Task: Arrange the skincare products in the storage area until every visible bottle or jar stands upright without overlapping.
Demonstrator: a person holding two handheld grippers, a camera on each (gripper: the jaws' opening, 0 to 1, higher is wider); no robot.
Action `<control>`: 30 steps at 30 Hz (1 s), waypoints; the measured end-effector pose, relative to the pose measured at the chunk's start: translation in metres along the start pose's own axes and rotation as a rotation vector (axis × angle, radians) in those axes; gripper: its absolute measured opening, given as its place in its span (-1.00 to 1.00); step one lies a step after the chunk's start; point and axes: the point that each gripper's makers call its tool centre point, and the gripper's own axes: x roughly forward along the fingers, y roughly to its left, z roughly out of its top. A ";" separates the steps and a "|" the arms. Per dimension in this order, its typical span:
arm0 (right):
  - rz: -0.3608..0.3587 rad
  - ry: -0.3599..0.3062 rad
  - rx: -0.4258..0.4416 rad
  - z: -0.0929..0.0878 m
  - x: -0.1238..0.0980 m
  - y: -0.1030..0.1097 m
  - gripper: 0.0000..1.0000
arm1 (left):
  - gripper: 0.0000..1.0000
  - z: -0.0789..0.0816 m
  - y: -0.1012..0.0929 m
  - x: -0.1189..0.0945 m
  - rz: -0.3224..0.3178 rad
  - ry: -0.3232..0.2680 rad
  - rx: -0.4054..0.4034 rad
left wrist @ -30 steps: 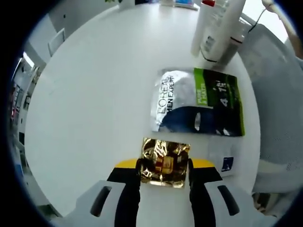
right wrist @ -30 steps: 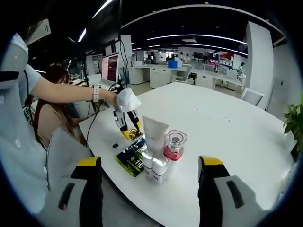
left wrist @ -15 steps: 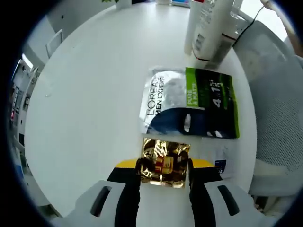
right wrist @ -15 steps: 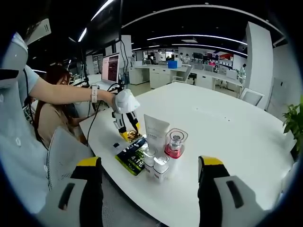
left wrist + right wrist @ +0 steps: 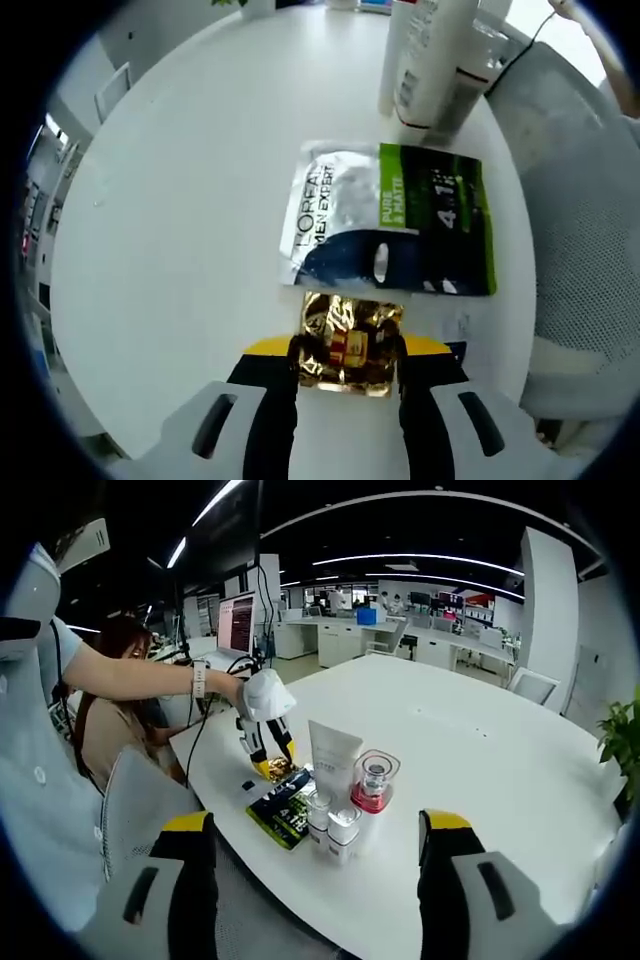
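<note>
My left gripper (image 5: 347, 352) is shut on a crinkled gold foil sachet (image 5: 347, 340), held just above the white table (image 5: 180, 200). Ahead of it a green, silver and dark L'Oreal Men Expert sachet (image 5: 390, 218) lies flat. Beyond that stand white tubes and bottles (image 5: 430, 60). In the right gripper view the left gripper (image 5: 262, 742), in a white-gloved hand, holds the gold sachet (image 5: 276, 770) beside the flat sachet (image 5: 283, 814). A white tube (image 5: 333, 761), a pink-based clear jar (image 5: 373, 782) and two small white-capped bottles (image 5: 330, 825) stand upright together. My right gripper (image 5: 310, 880) is open and well back from them.
A small white card with a blue mark (image 5: 458, 330) lies by the left gripper's right jaw. A grey mesh chair (image 5: 580, 230) stands past the table edge. A seated person (image 5: 110, 710) is at the left, with a monitor (image 5: 232, 625) and cables behind.
The left gripper with the gold sachet has edged closer to the L'Oreal sachet, whose near edge now meets the foil. The right gripper view has hardly shifted.
</note>
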 end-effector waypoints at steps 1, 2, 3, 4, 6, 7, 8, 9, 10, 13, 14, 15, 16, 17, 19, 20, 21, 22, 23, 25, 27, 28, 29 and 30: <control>-0.001 0.000 0.001 0.000 0.000 0.000 0.68 | -0.29 0.000 -0.001 0.000 -0.001 0.002 0.001; -0.001 -0.001 -0.001 0.000 0.000 0.000 0.68 | -0.29 0.000 -0.001 0.000 -0.003 0.003 0.004; -0.001 0.000 0.000 -0.001 0.000 0.000 0.67 | -0.29 0.000 -0.001 0.000 -0.002 0.004 0.005; -0.001 0.000 0.001 -0.001 0.000 0.001 0.67 | -0.29 0.000 -0.001 0.000 -0.001 0.003 0.002; -0.002 -0.001 -0.003 -0.001 0.000 0.001 0.67 | -0.29 0.000 -0.001 0.000 -0.001 0.004 0.003; -0.002 -0.002 -0.001 -0.001 0.000 0.001 0.67 | -0.29 0.000 -0.001 0.000 0.002 0.002 -0.008; -0.002 -0.003 0.000 -0.001 0.000 0.001 0.67 | -0.29 0.000 0.000 0.000 0.003 0.002 -0.011; -0.003 -0.004 0.000 -0.001 0.000 0.001 0.67 | -0.30 0.000 0.000 0.000 0.003 0.002 -0.010; -0.003 -0.003 0.000 -0.001 0.000 0.001 0.67 | -0.30 0.000 0.000 0.000 0.004 0.002 -0.013; -0.003 -0.005 0.002 -0.001 0.001 0.001 0.67 | -0.32 0.002 0.001 0.001 0.006 -0.004 -0.004; -0.002 -0.005 0.003 -0.002 0.001 0.001 0.67 | -0.33 0.002 0.002 0.001 0.007 -0.004 -0.006; -0.003 -0.005 0.002 -0.002 0.001 0.001 0.67 | -0.33 0.003 0.002 0.001 0.006 -0.005 -0.006; -0.004 -0.005 0.002 -0.002 0.001 0.000 0.67 | -0.34 0.004 0.003 0.001 0.007 -0.009 -0.007; -0.001 -0.003 0.003 -0.002 0.001 0.001 0.67 | -0.35 0.005 0.004 0.001 0.005 -0.010 -0.007; -0.003 -0.003 0.002 -0.003 0.001 0.000 0.67 | -0.39 0.005 0.006 0.002 0.003 -0.012 -0.009; -0.002 0.001 0.003 -0.003 0.001 0.000 0.67 | -0.41 0.005 0.007 0.002 0.004 -0.011 -0.011; -0.003 0.001 0.003 -0.003 0.001 0.000 0.67 | -0.44 0.005 0.009 0.002 0.004 -0.010 -0.018; -0.006 0.000 0.003 -0.003 0.000 -0.001 0.67 | -0.45 0.006 0.009 0.001 0.006 -0.011 -0.035; -0.007 0.000 0.004 -0.004 0.000 -0.001 0.67 | -0.46 0.006 0.009 0.001 0.006 -0.011 -0.041; -0.012 -0.001 0.008 -0.004 -0.001 -0.002 0.67 | -0.46 0.006 0.008 0.002 0.009 -0.002 -0.027; -0.013 0.000 0.009 -0.005 -0.001 -0.002 0.67 | -0.46 0.006 0.008 0.002 0.011 -0.001 -0.028; -0.013 0.000 0.010 -0.005 -0.001 -0.002 0.67 | -0.46 0.006 0.008 0.002 0.011 -0.003 -0.027; -0.012 0.001 0.011 -0.006 -0.001 -0.002 0.66 | -0.46 0.006 0.008 0.002 0.009 -0.007 -0.028; -0.012 0.006 0.009 -0.007 -0.001 -0.001 0.66 | -0.46 0.006 0.008 0.001 0.009 -0.012 -0.031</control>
